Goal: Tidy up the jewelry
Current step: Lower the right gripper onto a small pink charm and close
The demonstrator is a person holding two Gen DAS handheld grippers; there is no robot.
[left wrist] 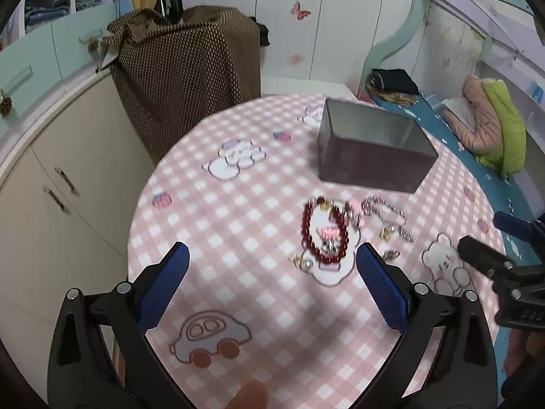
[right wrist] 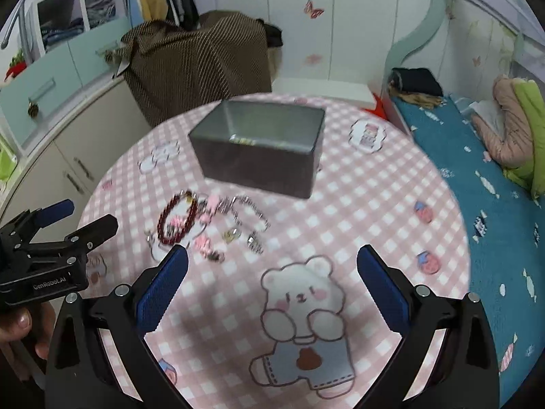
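Note:
A dark grey open box (left wrist: 371,150) (right wrist: 259,146) stands on the far part of a round table (left wrist: 238,225) (right wrist: 374,204) with a pink checked cloth. In front of it lies a small heap of jewelry: a dark red bead bracelet (left wrist: 322,231) (right wrist: 177,218), a silver chain (left wrist: 385,213) (right wrist: 248,209), pink pieces (right wrist: 204,243) and small earrings (left wrist: 303,262). My left gripper (left wrist: 272,260) hovers open just short of the red bracelet, holding nothing. Farther right, my right gripper (right wrist: 272,262) is open and bare above a bear print. Something small glints inside the box.
A brown dotted cloth (left wrist: 184,68) covers something behind the table. Cream cabinets (left wrist: 51,177) curve round the left side. A bed with a blue cover (right wrist: 494,204) and a pink and green jacket (right wrist: 514,136) lies to the right. A hand (right wrist: 20,323) holds the left gripper.

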